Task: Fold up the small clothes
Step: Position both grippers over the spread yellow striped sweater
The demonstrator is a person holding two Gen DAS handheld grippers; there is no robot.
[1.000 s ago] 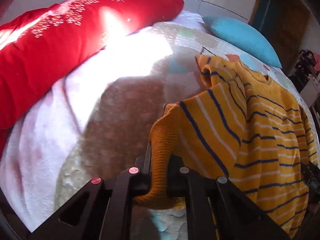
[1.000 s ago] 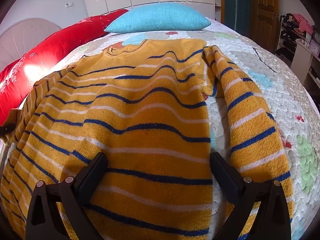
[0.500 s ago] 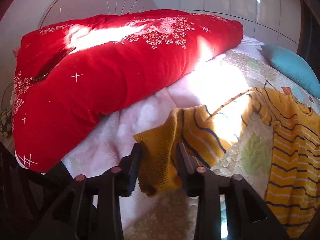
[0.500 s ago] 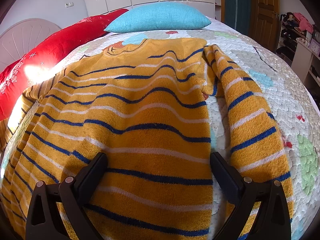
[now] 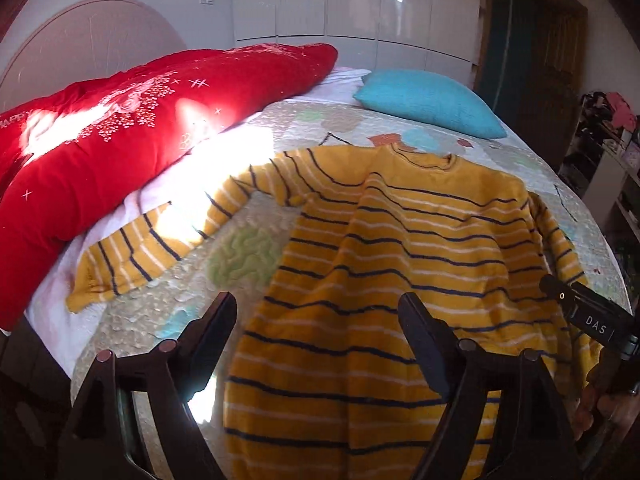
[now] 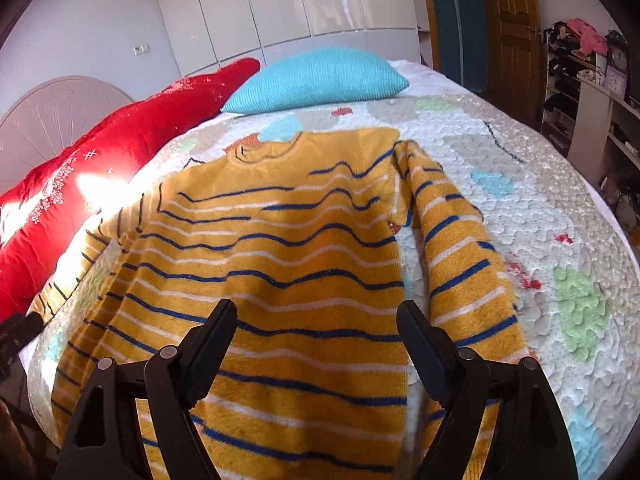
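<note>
On the quilted bed: striped yellow sweater spread flat, one sleeve stretched toward the red pillow. Left gripper: jaws wide, just opened, holding nothing. Right gripper: wide, just narrowing slightly, above the sweater, gripping nothing.

Two black grippers: left gripper, right gripper. Flat angular fingers with triangular cut-outs, hinged on round silvery-pink screws. White "DAS" lettering along the right one's side.
</note>
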